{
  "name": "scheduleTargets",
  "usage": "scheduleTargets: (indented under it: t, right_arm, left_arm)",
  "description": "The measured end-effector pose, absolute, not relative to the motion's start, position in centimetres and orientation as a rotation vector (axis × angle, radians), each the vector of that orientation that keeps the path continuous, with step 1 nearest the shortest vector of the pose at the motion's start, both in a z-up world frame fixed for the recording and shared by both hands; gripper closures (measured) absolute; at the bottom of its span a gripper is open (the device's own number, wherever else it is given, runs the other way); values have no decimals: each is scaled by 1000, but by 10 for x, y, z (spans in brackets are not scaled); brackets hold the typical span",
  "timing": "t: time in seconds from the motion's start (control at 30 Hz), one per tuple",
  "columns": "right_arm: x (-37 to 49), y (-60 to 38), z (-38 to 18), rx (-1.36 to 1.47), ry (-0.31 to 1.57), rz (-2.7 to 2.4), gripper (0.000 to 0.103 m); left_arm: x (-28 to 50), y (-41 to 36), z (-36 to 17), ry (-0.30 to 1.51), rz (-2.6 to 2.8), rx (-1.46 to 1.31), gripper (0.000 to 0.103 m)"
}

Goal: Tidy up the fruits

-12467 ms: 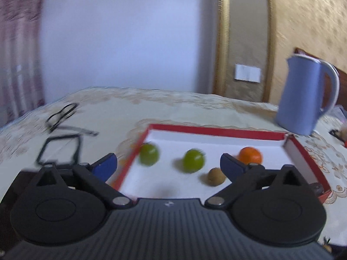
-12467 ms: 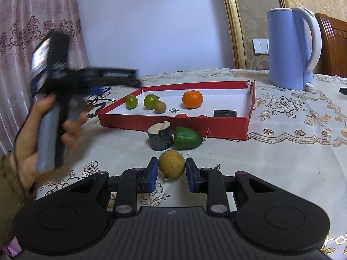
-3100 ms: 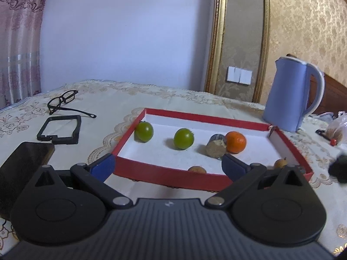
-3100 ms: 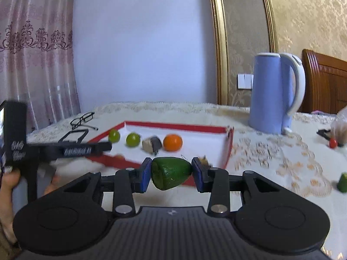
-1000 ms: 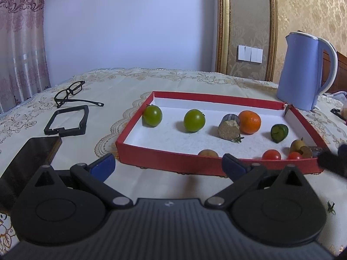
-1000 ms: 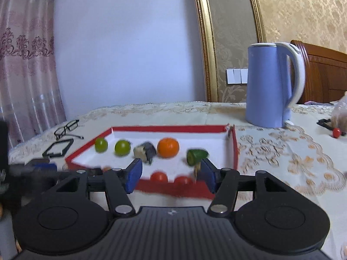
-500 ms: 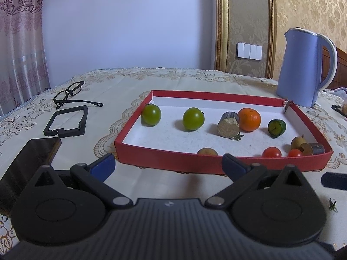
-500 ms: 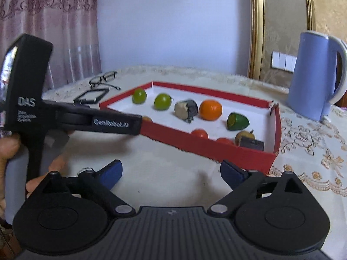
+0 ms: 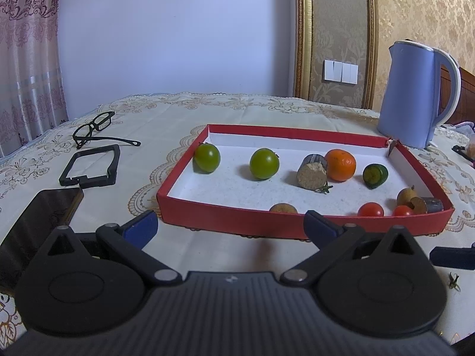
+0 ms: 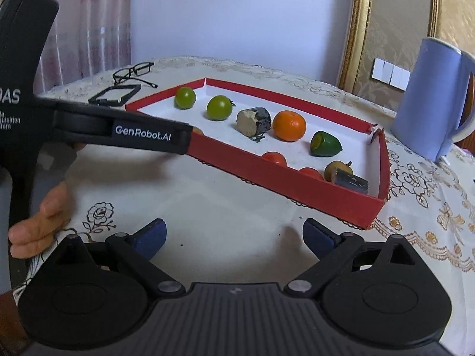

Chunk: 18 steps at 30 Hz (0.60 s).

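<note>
A red tray (image 9: pixel 225 216) with a white floor holds two round green fruits (image 9: pixel 207 157) (image 9: pixel 264 163), a cut stub (image 9: pixel 311 171), an orange (image 9: pixel 340 165), a green cut fruit (image 9: pixel 375 175), a brown fruit (image 9: pixel 283 208), two red tomatoes (image 9: pixel 370 209) and a dark block (image 9: pixel 432 204). My left gripper (image 9: pixel 230 225) stands open just before the tray's front wall, nothing between its fingers. My right gripper (image 10: pixel 234 231) is open and empty over bare tablecloth, short of the tray's near corner (image 10: pixel 371 207). A hand (image 10: pixel 38 225) holds the left gripper at the left of the right wrist view.
A blue kettle (image 9: pixel 415 95) stands behind the tray's right corner. Glasses (image 9: pixel 95 127), a black frame (image 9: pixel 89 164) and a dark phone (image 9: pixel 41 216) lie left of the tray. A small stem (image 9: pixel 453 280) lies on the cloth at the right.
The right gripper opened wide, left the green cut fruit lying in the tray, and drew back and down from it. The left gripper kept still.
</note>
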State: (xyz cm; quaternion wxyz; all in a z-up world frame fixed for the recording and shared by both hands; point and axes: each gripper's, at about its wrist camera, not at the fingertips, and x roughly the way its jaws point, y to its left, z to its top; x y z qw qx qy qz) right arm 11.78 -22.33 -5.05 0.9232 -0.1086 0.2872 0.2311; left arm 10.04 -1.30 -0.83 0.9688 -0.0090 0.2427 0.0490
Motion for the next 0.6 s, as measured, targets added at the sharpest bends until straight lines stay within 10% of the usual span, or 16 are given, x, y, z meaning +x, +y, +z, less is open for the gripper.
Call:
scheduleTargets:
  t: [0.6]
  right_arm:
    - [117,-227,-47,-254,554,516,4]
  left_arm:
    - [100,-13,-8,490,92,-16,0]
